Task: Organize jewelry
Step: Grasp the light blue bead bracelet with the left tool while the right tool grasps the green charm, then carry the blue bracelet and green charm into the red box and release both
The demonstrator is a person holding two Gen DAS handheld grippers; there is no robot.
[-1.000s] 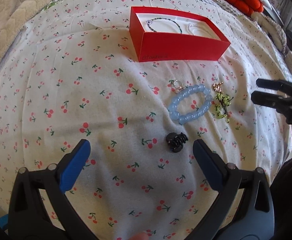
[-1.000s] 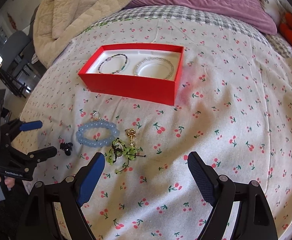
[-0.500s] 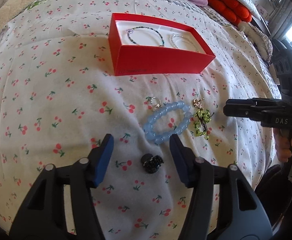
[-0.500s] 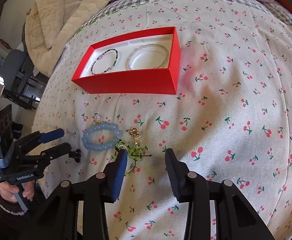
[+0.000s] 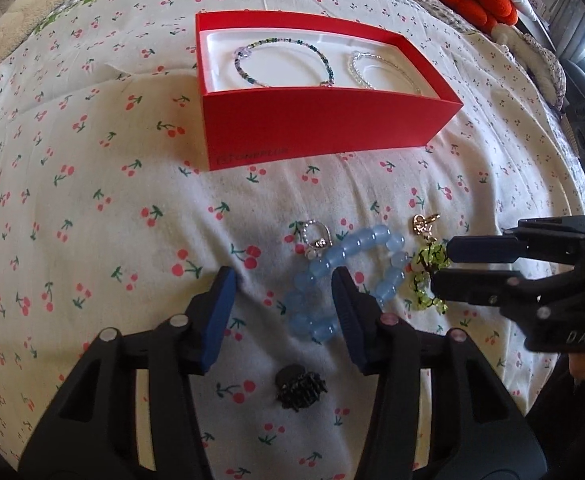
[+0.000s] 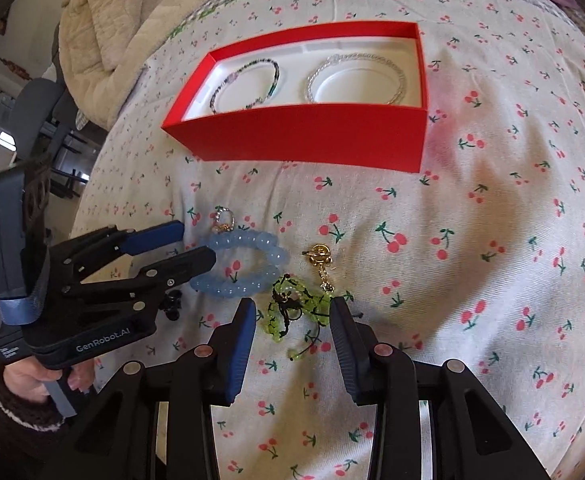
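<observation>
Approaching loose pieces on the bedspread (image 5: 92, 208) before the box (image 5: 316, 128), left gripper (image 5: 282, 292) half-narrowed straddling the blue bracelet (image 5: 348, 272), right gripper (image 6: 292, 316) half-narrowed around the green charm (image 6: 296, 304), neither gripping yet, needing descent and closure.

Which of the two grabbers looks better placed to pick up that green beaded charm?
The right gripper: its jaws already straddle the green beaded charm, open, not yet pressing it. The left gripper sits over the blue bead bracelet, beside the charm, so it suits that piece instead.
</observation>
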